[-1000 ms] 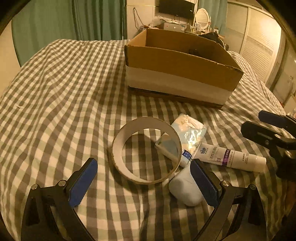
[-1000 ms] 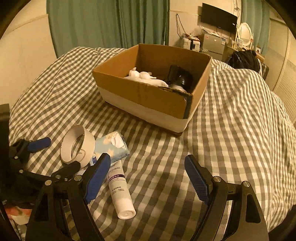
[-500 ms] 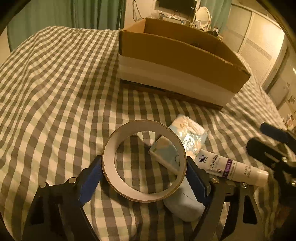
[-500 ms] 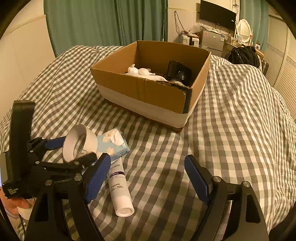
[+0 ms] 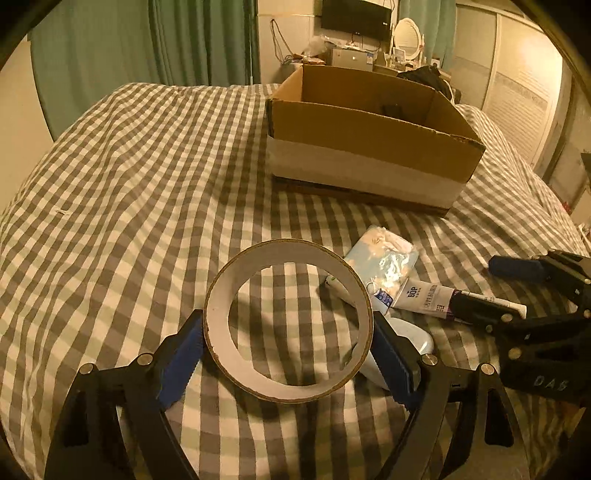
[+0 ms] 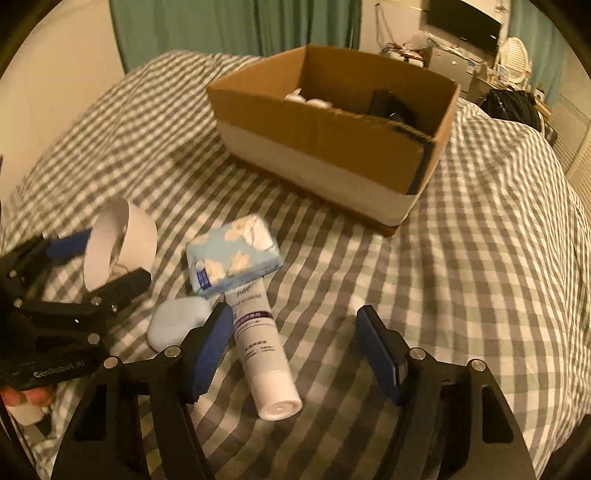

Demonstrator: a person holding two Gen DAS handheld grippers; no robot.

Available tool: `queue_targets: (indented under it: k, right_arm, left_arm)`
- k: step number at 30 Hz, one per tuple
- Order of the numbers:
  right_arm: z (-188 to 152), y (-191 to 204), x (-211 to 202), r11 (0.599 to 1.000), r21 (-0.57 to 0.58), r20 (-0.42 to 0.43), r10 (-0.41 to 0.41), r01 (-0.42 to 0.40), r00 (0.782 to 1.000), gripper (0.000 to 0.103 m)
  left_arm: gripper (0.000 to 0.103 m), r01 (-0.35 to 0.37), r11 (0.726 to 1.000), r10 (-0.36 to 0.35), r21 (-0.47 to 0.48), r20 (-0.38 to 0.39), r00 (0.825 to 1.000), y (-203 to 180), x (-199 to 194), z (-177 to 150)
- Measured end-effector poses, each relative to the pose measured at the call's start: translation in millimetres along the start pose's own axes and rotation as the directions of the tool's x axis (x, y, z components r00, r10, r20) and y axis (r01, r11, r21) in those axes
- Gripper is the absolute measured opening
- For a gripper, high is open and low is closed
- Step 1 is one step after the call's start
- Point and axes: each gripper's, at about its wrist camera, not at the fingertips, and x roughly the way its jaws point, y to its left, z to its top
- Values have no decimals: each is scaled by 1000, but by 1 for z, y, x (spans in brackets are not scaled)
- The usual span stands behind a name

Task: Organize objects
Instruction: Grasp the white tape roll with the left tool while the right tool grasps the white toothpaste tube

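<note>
My left gripper (image 5: 288,354) is shut on a white tape ring (image 5: 221,325), holding it by its outer sides just above the checked bedspread; the ring also shows in the right wrist view (image 6: 142,232). A blue tissue pack (image 6: 232,254), a white tube (image 6: 262,354) and a small white pad (image 6: 177,325) lie together on the bed. My right gripper (image 6: 295,347) is open and empty, its left finger beside the tube. An open cardboard box (image 6: 317,147) stands further back, with white and black items inside.
The checked bedspread (image 5: 129,184) covers the whole bed. Green curtains (image 5: 184,40), a desk with a monitor and a mirror (image 5: 406,33) stand behind the bed. White cupboard doors (image 5: 517,107) are at the right.
My left gripper has closed on the tape ring and lifted it a little. My right gripper has moved forward and left, down over the tube.
</note>
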Motion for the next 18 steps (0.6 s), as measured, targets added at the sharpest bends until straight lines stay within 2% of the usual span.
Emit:
queue_targets:
  k: [6, 8, 11, 14, 18]
  right_arm:
    - [-5, 12, 10, 998, -65, -48, 17, -20, 999, 47]
    - [-8, 17, 11, 996, -86, -54, 21, -26, 998, 36]
    - [-10, 22, 11, 994, -110, -56, 13, -19, 998, 33]
    - [-10, 21, 5, 993, -116, -36, 4, -8, 999, 26]
    - [-9, 19, -16, 995, -99, 48, -25, 30, 999, 25]
  left_arm:
    - [87, 8, 1000, -8, -11, 8, 1000, 2, -3, -2]
    - [87, 3, 1000, -3, -9, 7, 1000, 1, -3, -2]
    - [87, 0, 1000, 0, -11, 10, 1000, 1, -6, -2]
    - [87, -12, 1000, 12, -20, 17, 1000, 3, -11, -1]
    - [87, -21, 999, 22, -31, 12, 1000, 6, -17, -3]
